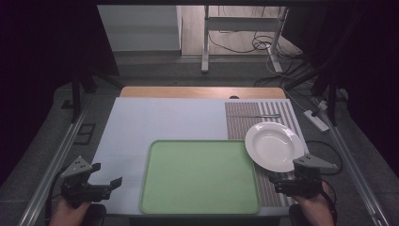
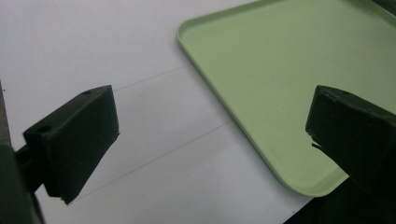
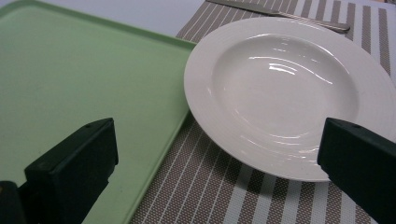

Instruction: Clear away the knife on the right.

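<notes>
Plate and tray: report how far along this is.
Nothing looks done yet: the white plate sits on the striped placemat, its rim just overlapping the empty green tray. The right gripper faces the plate with fingers open; the left gripper is open beside the tray. Grasping and moving the plate likely remain.

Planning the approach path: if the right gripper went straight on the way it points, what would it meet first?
Probably the near rim of the white round ceramic plate; the open right gripper points at it from just short of it.

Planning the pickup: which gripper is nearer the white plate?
Right. The right gripper sits just below the white plate; the left gripper is across the green tray.
</notes>
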`<state>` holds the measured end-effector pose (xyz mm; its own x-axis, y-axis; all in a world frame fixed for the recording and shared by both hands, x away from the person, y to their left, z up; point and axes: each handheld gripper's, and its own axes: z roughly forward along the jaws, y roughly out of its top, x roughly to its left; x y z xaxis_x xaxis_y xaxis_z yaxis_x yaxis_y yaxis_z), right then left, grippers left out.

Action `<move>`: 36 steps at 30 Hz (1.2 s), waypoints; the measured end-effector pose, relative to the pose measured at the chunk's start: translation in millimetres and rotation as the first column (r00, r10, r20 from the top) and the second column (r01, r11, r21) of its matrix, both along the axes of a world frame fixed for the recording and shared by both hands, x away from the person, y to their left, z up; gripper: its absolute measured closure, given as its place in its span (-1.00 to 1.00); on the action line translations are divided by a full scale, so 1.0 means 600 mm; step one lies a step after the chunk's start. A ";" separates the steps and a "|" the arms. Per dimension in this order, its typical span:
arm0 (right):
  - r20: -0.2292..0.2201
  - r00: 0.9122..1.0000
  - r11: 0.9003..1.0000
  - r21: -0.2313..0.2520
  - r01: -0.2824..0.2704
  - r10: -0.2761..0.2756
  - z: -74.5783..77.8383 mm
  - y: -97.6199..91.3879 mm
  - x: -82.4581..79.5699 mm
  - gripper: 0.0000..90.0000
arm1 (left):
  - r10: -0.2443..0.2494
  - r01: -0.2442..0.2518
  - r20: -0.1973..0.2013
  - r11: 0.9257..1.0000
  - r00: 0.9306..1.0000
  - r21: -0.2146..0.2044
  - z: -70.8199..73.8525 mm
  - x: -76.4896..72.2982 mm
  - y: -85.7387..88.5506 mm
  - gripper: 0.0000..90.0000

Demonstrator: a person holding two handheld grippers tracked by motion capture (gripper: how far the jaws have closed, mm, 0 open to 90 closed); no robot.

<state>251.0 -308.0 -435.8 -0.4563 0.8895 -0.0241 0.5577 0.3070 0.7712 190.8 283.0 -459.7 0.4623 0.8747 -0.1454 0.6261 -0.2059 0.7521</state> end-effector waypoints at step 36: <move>-0.051 0.997 0.997 -0.041 -0.069 0.066 -0.001 0.013 0.013 -1.00 | 0.001 -0.001 -0.002 1.000 1.000 0.010 0.000 0.001 -0.001 -0.94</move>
